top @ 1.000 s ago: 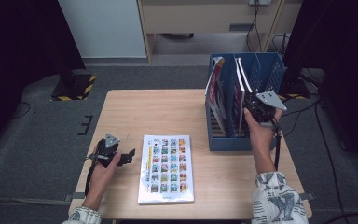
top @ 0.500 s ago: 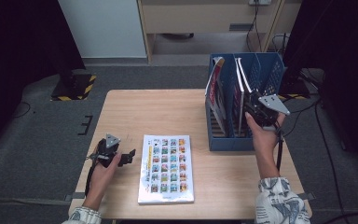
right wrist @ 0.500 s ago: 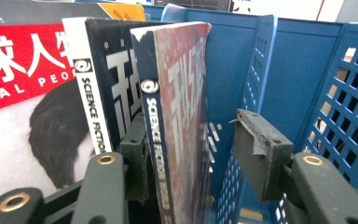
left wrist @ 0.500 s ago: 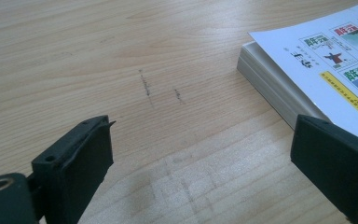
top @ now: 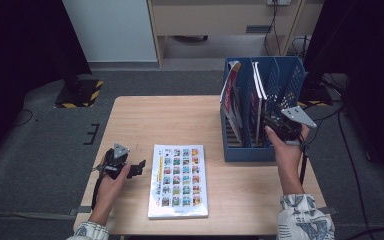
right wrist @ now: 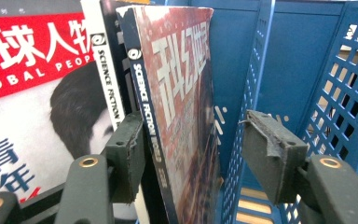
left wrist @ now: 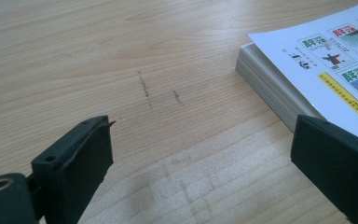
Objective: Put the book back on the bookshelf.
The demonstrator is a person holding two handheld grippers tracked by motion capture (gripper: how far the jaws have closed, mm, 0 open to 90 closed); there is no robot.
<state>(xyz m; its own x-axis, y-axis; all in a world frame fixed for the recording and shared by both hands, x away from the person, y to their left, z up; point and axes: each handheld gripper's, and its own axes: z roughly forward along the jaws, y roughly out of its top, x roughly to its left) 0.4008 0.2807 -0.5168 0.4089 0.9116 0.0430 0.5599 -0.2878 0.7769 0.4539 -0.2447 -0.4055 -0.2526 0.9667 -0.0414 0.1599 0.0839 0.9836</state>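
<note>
Two grippers in play, and I take the blue magazine rack [top: 252, 150] as my landmark. My right gripper [top: 272, 125] sits at the rack's front edge, by its middle slot, held in the person's right hand [top: 286, 150]. Its jaws have just been opening: in the right gripper view they straddle the science fiction magazine [right wrist: 182, 116], which stands upright in the rack. The left pad lies close against the spine side, though I cannot tell if it touches; the right pad stands clear of the cover, so nothing is gripped. A red-covered magazine [right wrist: 32, 93] stands in the slot left of it.

My left gripper [top: 130, 169] rests low over the wooden table [top: 170, 120], well apart from the rack, toward the table's near left corner. Jaws wide, nothing between them but bare wood. A thick white book with a grid of small pictures [top: 177, 180] lies flat just beside that gripper, between it and the rack.
</note>
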